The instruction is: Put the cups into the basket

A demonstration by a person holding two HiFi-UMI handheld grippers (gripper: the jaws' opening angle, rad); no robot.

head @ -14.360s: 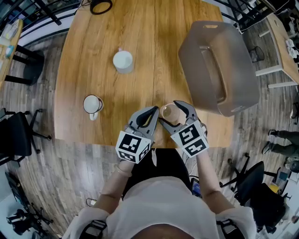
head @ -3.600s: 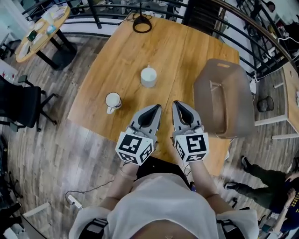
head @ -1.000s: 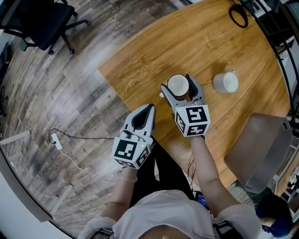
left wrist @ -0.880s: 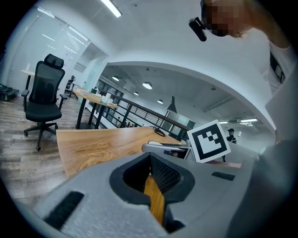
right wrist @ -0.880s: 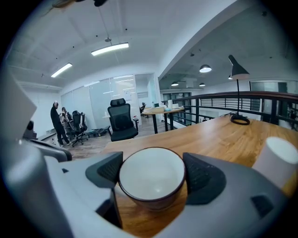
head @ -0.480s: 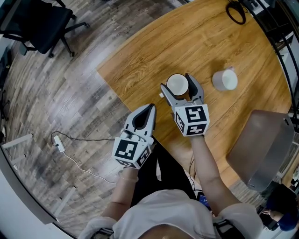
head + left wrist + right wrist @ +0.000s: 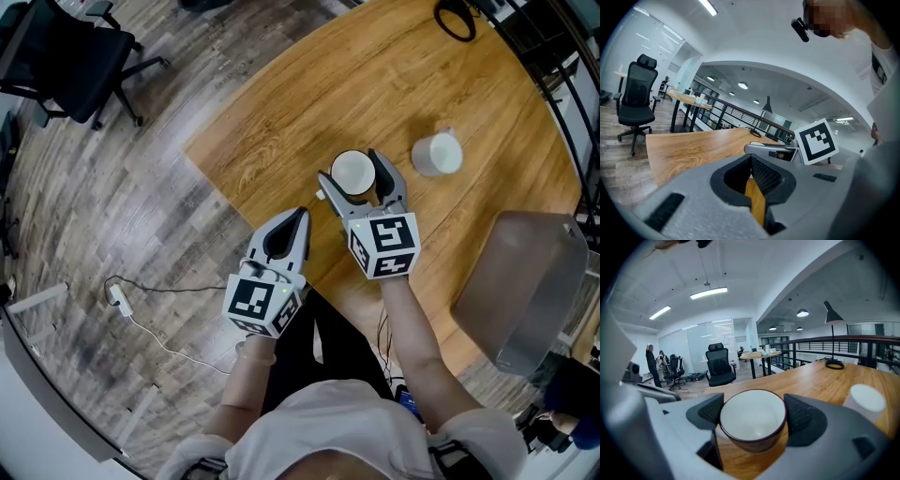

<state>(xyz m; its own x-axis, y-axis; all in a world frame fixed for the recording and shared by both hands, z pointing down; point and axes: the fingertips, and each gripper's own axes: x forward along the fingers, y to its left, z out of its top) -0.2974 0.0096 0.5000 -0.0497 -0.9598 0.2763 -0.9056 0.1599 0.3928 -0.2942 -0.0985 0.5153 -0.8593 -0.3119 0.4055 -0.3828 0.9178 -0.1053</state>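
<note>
Cup (image 7: 353, 172), white inside with dark rim, clamped between pads of right tongs (image 7: 753, 414) over worktop (image 7: 281, 112). At 2 o'clock from it, second cup (image 7: 436, 155); at 4 o'clock, grey basket (image 7: 525, 291). At 7 o'clock, left tongs (image 7: 300, 217) pinched together, empty.

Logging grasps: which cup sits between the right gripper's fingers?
The dark-rimmed cup with the white inside; the all-white cup stands apart, untouched.
</note>
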